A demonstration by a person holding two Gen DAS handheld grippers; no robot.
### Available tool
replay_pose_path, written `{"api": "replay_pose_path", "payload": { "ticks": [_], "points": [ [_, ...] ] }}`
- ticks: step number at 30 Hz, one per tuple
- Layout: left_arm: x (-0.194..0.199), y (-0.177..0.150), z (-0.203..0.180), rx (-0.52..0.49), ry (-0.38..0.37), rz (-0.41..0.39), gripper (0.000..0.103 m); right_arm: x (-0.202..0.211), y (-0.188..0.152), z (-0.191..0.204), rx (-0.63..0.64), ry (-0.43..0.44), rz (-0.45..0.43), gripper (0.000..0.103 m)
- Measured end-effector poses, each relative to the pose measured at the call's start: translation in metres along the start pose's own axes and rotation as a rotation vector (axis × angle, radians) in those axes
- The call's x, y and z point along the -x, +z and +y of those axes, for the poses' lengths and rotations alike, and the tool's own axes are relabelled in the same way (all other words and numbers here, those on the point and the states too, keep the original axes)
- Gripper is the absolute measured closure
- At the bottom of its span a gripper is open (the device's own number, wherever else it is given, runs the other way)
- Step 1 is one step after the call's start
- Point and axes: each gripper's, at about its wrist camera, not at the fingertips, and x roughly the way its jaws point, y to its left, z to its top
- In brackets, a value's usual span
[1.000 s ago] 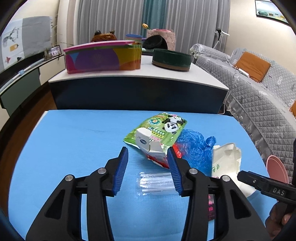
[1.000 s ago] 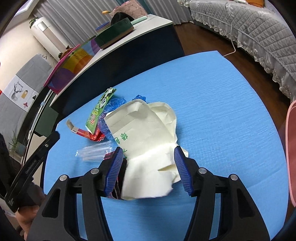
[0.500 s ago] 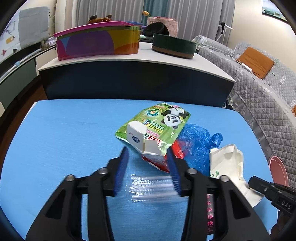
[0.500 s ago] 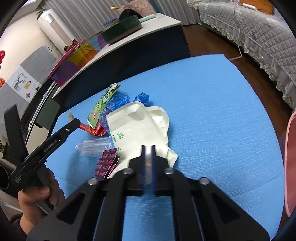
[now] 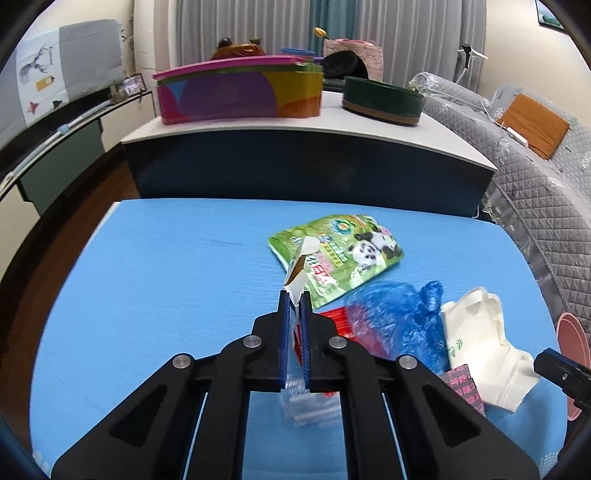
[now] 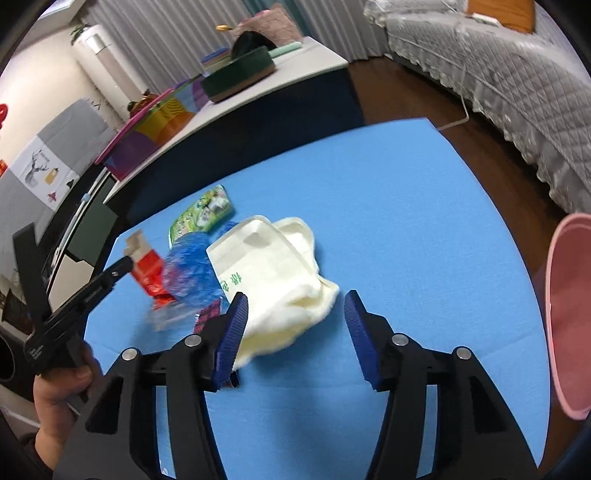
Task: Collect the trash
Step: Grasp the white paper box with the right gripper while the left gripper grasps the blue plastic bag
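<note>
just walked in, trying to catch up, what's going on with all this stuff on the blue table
A person with a gripper in each hand is collecting trash. The left gripper has its jaws shut on a red and white carton, lifted above the table. The right gripper is open over a cream paper bag. A green pouch, blue plastic bag and clear wrapper lie there too.

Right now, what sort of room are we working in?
Most likely a home living room: a quilt-covered sofa, curtains behind, and a low cabinet beyond the blue table.
</note>
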Motion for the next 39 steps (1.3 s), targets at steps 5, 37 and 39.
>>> {"api": "replay_pose_path", "payload": {
  "ticks": [5,37,39],
  "points": [
    [0.015,0.002,0.012,0.004,0.019,-0.025,0.098,-0.012,-0.007,-0.001,-0.041,0.040,0.081,0.045],
    [0.055,-0.009,0.014,-0.044,-0.069,-0.113,0.078,0.032,-0.009,0.022,0.117,-0.027,-0.090,0.098],
    [0.049,-0.011,0.005,-0.063,-0.090,-0.099,0.075,0.033,-0.009,0.019,0.114,-0.026,-0.089,0.098]
  ]
}}
